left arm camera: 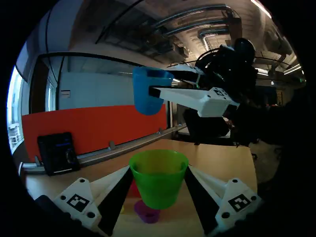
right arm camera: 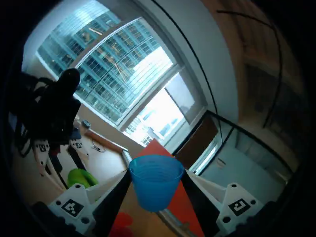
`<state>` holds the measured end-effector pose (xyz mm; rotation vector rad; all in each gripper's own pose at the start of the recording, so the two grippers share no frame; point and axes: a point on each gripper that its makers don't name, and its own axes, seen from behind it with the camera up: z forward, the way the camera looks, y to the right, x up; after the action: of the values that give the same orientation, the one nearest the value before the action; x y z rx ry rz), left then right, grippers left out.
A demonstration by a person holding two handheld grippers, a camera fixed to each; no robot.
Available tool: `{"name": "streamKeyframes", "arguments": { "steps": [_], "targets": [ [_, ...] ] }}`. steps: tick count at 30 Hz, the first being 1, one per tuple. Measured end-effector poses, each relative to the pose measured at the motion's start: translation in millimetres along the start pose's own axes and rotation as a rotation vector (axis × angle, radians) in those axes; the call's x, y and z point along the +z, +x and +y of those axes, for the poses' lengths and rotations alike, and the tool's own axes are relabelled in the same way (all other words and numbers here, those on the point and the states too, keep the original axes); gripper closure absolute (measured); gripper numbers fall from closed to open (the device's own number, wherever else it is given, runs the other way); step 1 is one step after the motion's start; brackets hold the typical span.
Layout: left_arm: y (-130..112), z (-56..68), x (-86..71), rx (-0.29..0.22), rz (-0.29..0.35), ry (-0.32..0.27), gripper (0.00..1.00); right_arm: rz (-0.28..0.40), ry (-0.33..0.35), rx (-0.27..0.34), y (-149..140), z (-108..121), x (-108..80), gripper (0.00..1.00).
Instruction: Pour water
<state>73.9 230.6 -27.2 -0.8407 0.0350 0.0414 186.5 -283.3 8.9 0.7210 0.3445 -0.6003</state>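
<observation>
Ok, left gripper first: both fingers press on the sides of the green cup, so I've got it clamped. The cup's upright, mouth up, right between the finger tips. Can't see inside well enough to tell if there's water. Under it is the wooden table. A purple piece shows just below the cup's base, w/ a red piece beside it, partly hidden by the cup. Can't tell if the cup touches the table.

Right gripper: fingers closed on the blue cup, one on each side, so that one's gripped too. In the left gripper view the blue cup hangs in the air, higher up and farther off than the green cup, well apart from it, rim roughly upward w/ a slight tilt. Contents: can't tell.

Farther out, a dark tablet leans at the table's back edge, in front of an orange panel. Behind the right gripper is a person in dark clothes. In the right gripper view a big gridded window sits behind the blue cup, and the green cup shows low left.
</observation>
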Motion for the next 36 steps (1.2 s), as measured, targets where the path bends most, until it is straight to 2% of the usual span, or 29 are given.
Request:
{"name": "streamKeyframes", "arguments": {
  "steps": [7, 11, 23, 36],
  "targets": [
    [2, -5.8, -2.4, 0.014, 0.001, 0.013, 0.14, -0.049, 0.026, 0.304, -14, -7, -3.1, 0.08],
    [3, -8.9, -4.9, 0.022, 0.001, 0.020, 0.14, -0.070, 0.041, 0.410, -22, -6, -5.3, 0.08],
    [-1, -23.0, -15.3, 0.036, -0.022, 0.060, 0.14, -0.122, 0.025, 0.453, -50, -4, -20.4, 0.08],
    [-24, -40.8, -29.9, 0.046, -0.085, 0.102, 0.14, -0.180, 0.048, 0.507, -88, -20, -43.5, 0.08]
  ]
}}
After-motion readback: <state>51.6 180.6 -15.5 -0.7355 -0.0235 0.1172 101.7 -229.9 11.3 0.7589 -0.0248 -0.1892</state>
